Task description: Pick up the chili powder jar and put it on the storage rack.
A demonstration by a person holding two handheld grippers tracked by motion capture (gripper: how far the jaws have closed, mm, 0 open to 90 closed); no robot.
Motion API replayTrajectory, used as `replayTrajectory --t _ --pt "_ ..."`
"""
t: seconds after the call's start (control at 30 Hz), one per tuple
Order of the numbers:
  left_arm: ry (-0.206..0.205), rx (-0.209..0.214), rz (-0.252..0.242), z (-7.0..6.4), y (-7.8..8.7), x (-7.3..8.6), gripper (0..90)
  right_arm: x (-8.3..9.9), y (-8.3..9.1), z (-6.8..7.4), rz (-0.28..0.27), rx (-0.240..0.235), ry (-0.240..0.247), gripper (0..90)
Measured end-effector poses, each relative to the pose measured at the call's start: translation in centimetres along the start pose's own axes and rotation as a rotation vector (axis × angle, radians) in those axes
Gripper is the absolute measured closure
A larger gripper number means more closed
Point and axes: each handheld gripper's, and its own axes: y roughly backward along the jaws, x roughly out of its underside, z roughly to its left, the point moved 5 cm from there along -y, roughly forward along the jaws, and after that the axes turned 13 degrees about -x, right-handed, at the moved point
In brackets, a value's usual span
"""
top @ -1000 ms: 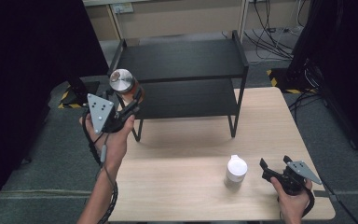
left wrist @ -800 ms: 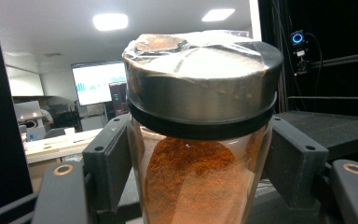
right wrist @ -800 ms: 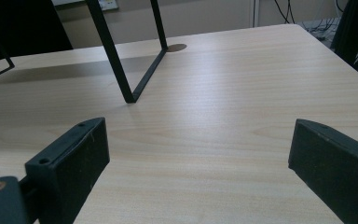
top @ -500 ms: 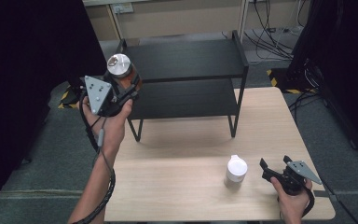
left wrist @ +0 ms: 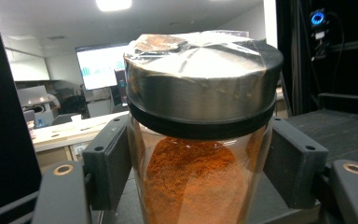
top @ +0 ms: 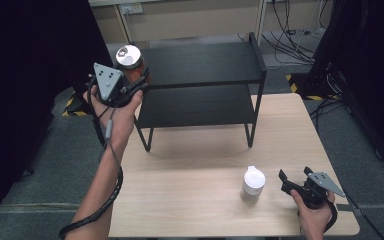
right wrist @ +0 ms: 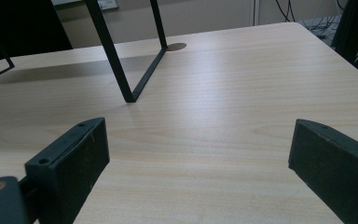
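Spice jar [left wrist: 200, 154] base below frame edge

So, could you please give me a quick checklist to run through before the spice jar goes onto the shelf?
1. Left claw shut on the jar: ok, both pads press the glass below the lid.
2. Jar upright: ok, lid on top and level in the left gripper view.
3. Lid closed: ok, still sealed under clear film.
4. Top shelf free where the jar would land: ok, the black surface is bare.
5. Jar already over the shelf: not ok, it hangs at the shelf's left edge, not above the surface.
6. Right claw out of the way: ok, open, low over the table beside the white bottle.
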Motion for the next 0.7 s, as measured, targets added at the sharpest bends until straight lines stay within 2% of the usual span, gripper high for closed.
replayTrajectory --t 0.27,0.4,0.7 --pt "0.018 0.0 0.037 0.3 -2.2 -0.7 30.3 0.0 0.0 0.0 0.002 -0.002 -0.003 5.2" --pt "0.018 -0.018 0.08 0.4 -3.5 -0.9 30.3 0.0 0.0 0.0 0.002 -0.001 -0.002 5.2" --pt "0.021 -0.026 0.13 0.7 -4.8 -0.7 30.3 -0.1 0.0 0.0 0.006 -0.003 -0.002 5.2"
